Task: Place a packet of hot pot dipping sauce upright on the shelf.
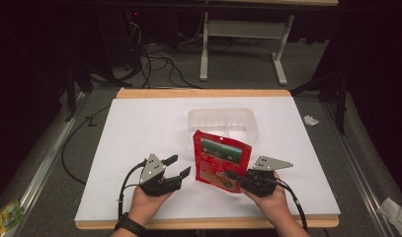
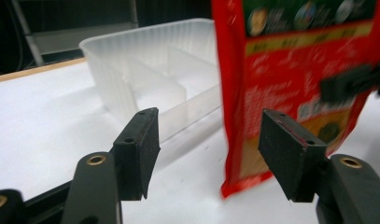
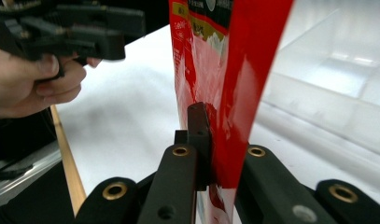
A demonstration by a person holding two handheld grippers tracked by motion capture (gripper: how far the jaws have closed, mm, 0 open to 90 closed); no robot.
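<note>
A red snack pouch (image 1: 219, 160) with a green picture stands upright near the middle of the white table. My right gripper (image 1: 233, 176) is shut on the red snack pouch at its lower right edge; the right gripper view has the pouch (image 3: 225, 93) pinched between the jaws. My left gripper (image 1: 179, 166) is open just left of the pouch, nothing between its fingers. In the left gripper view the pouch (image 2: 295, 79) sits ahead of the right jaw, and the right gripper's black finger lies across it. A clear plastic tray (image 1: 222, 121) with compartments stands behind the pouch.
The white board (image 1: 139, 128) covers a wooden table, with open surface to the left and right. The tray (image 2: 150, 70) has dividers inside. Cables and a desk frame (image 1: 243, 44) lie on the floor beyond. Crumpled paper (image 1: 310, 120) lies off the right side.
</note>
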